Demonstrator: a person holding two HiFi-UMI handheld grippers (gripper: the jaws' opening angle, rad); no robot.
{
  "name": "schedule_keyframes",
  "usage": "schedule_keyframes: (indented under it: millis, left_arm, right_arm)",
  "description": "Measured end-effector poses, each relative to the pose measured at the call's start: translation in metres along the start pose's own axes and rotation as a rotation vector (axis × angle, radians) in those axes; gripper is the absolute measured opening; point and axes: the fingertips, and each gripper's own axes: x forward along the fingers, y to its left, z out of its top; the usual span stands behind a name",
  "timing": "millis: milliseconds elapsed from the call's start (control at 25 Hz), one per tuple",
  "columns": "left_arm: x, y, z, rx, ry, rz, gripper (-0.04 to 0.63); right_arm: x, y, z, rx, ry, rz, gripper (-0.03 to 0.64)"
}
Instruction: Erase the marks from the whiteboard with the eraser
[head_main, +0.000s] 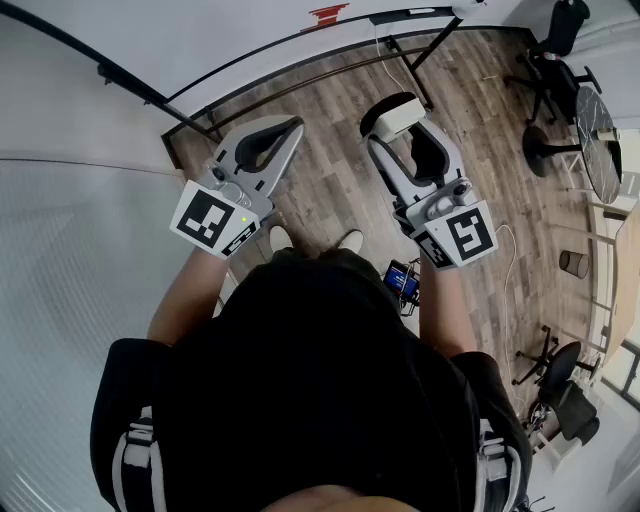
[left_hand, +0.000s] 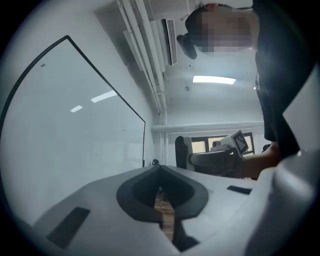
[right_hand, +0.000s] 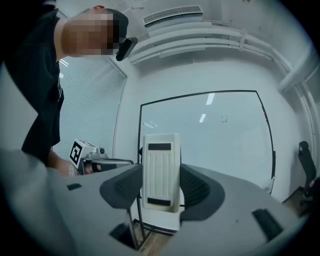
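Note:
A white eraser (head_main: 396, 118) with ribbed back (right_hand: 161, 170) is clamped upright in my right gripper (head_main: 404, 124), whose jaws press on its two sides (right_hand: 161, 159). The whiteboard (right_hand: 215, 135) stands ahead in a black frame, apart from the eraser, with a small faint mark (right_hand: 224, 119) near its upper right. In the head view the whiteboard (head_main: 250, 30) lies at the top and carries a red mark (head_main: 328, 14). My left gripper (head_main: 288, 130) is shut on nothing, its tips (left_hand: 161, 174) meeting, with the whiteboard (left_hand: 65, 125) close on its left.
The board's stand legs (head_main: 408, 70) rest on the wooden floor (head_main: 330, 180) just ahead. Office chairs (head_main: 555, 40) and a round table (head_main: 597, 130) stand at the right. Window blinds (head_main: 60, 300) run along the left. A small device (head_main: 402, 280) hangs by my waist.

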Motion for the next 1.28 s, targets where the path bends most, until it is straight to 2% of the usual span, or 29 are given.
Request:
schedule_keyframes:
  millis: [120, 400, 560, 800, 920, 1280]
  left_arm:
    - [-0.002, -0.007, 0.000, -0.013, -0.021, 0.012, 0.006]
    - [0.001, -0.014, -0.002, -0.008, -0.038, 0.010, 0.006]
    - [0.007, -0.013, -0.011, -0.006, -0.047, 0.010, 0.006]
    - [0.024, -0.084, 0.021, 0.014, -0.047, 0.040, 0.006]
    - [0.042, -0.098, 0.022, 0.018, -0.052, 0.040, 0.006]
    - [0.099, -0.136, 0.020, 0.017, -0.046, 0.071, 0.006]
  right_arm:
    - [-0.002, 0.005, 0.004, 0.019, -0.011, 0.014, 0.230]
    - [-0.005, 0.005, -0.004, -0.019, 0.024, 0.024, 0.230]
    - [-0.004, -0.002, -0.014, 0.016, 0.034, 0.032, 0.230]
    - [-0.080, -0.012, 0.021, 0.004, 0.023, 0.032, 0.229]
    - [-0.095, -0.027, 0.024, -0.023, 0.020, 0.025, 0.230]
    - [-0.136, -0.071, 0.021, -0.055, 0.018, 0.080, 0.230]
